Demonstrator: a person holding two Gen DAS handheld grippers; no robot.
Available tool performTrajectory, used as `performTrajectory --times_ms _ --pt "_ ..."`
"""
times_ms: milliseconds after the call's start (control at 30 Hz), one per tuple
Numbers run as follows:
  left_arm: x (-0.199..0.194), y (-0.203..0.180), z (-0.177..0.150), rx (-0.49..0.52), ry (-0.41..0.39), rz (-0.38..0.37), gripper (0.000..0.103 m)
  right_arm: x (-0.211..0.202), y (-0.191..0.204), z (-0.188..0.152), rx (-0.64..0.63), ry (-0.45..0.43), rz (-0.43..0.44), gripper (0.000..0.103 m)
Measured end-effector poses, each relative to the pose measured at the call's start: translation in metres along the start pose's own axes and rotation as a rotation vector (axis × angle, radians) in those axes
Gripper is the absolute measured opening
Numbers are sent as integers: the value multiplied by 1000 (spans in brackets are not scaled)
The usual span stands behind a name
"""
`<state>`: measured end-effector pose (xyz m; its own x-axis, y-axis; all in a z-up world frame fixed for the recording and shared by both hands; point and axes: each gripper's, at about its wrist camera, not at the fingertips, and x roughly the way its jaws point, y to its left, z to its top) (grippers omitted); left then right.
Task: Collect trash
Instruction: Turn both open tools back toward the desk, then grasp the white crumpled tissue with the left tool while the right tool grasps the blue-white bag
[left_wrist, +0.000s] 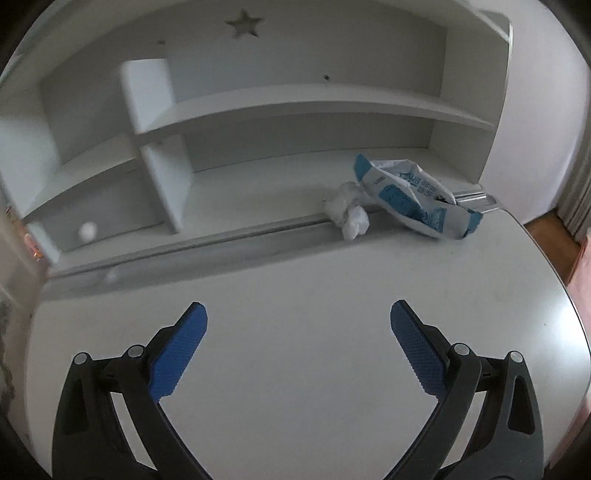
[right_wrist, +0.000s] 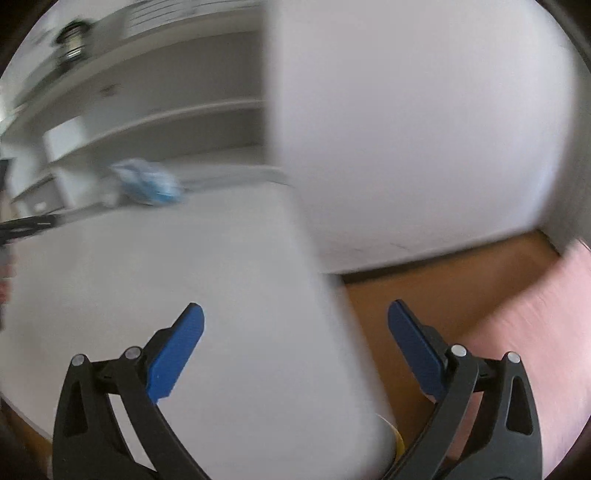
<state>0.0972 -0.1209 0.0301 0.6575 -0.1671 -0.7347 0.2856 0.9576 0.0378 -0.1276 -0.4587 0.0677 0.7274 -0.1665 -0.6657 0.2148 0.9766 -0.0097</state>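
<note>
- Left wrist view: the left gripper (left_wrist: 298, 314) has its jaws spread wide over the white desk (left_wrist: 295, 332), with nothing between them. The blue-white wrapper (left_wrist: 413, 195) and the crumpled tissue (left_wrist: 349, 210) touch each other at about 1 o'clock, well apart from the jaws.
- Right wrist view, blurred: the right gripper (right_wrist: 295, 314) has its jaws spread and empty. The wrapper (right_wrist: 147, 182) lies at 11 o'clock, far from the jaws.

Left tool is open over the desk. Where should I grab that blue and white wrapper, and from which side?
Take the blue and white wrapper at its near right end, which curls off the desk, probably coming from the front. Its back leans on the shelf unit ledge and the crumpled tissue crowds its left. The left tool is open, nothing between its jaws.
</note>
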Motion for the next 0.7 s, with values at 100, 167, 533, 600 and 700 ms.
performTrajectory --times_ms 100,167,533,600,700 --pt "25 -15 21 64 7 24 97 37 55 41 -130 5 68 96" --pt "41 -22 34 101 16 32 97 66 87 65 -206 16 89 96" --pt "113 -39 74 149 82 -56 65 185 173 136 -393 71 158 90" --pt "114 -42 72 171 74 -60 47 193 170 138 -362 89 188 64" --pt "110 -44 70 171 54 -66 35 193 161 137 -313 109 227 46"
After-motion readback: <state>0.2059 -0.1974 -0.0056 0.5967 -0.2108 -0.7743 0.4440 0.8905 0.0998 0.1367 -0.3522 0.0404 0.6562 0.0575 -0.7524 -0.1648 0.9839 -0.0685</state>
